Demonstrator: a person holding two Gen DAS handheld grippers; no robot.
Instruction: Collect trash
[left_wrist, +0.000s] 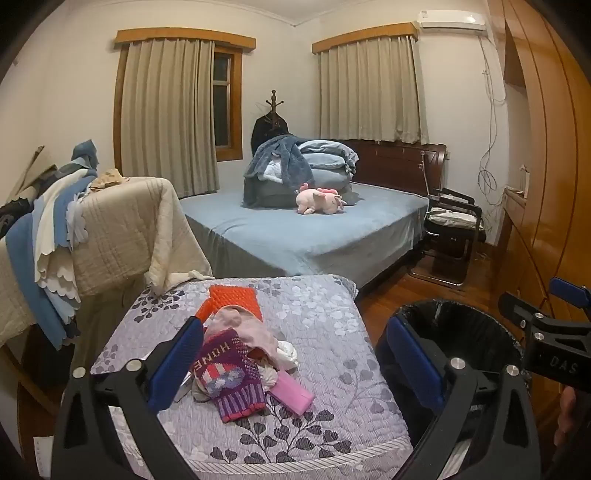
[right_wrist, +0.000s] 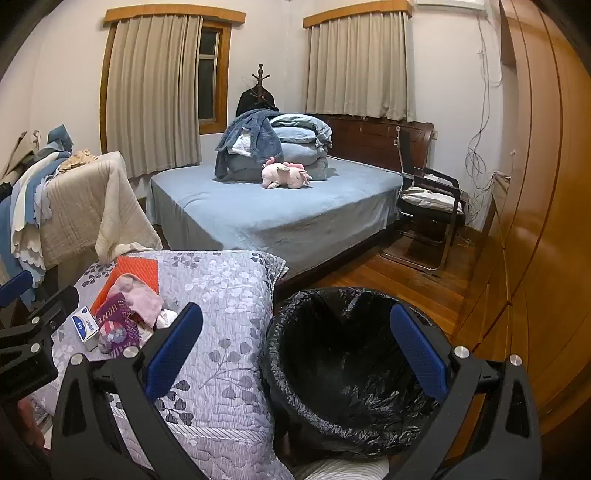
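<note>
Bedroom with beige curtains, a blue-sheeted bed (left_wrist: 295, 236) at the far side, and near me a low surface under a lilac leaf-print quilt (left_wrist: 332, 332). On that quilt, toward its left, sits a small heap of clutter (left_wrist: 240, 354): a purple knitted sock marked HOME (left_wrist: 229, 373), pale pink cloth, crumpled white tissue (left_wrist: 288, 354), a pink bar-shaped wrapper (left_wrist: 291, 395), an orange bumpy mat (left_wrist: 232, 299) behind, and a small white and blue box (right_wrist: 85, 326) at the heap's left edge. Just right of the quilt stands a bin lined with a black bag (right_wrist: 343, 369), and it looks empty. My left gripper (left_wrist: 295, 365) hovers over the heap with its blue pads spread wide and nothing between them. My right gripper (right_wrist: 295, 350) hangs above the bin mouth, likewise wide apart and holding nothing. I judge the tissue and wrapper to be feather-light, soft and crushable, so a pinch across the middle should do. The box looks stiff and light, best taken across its narrow sides. The sock may snag and lift along.
</note>
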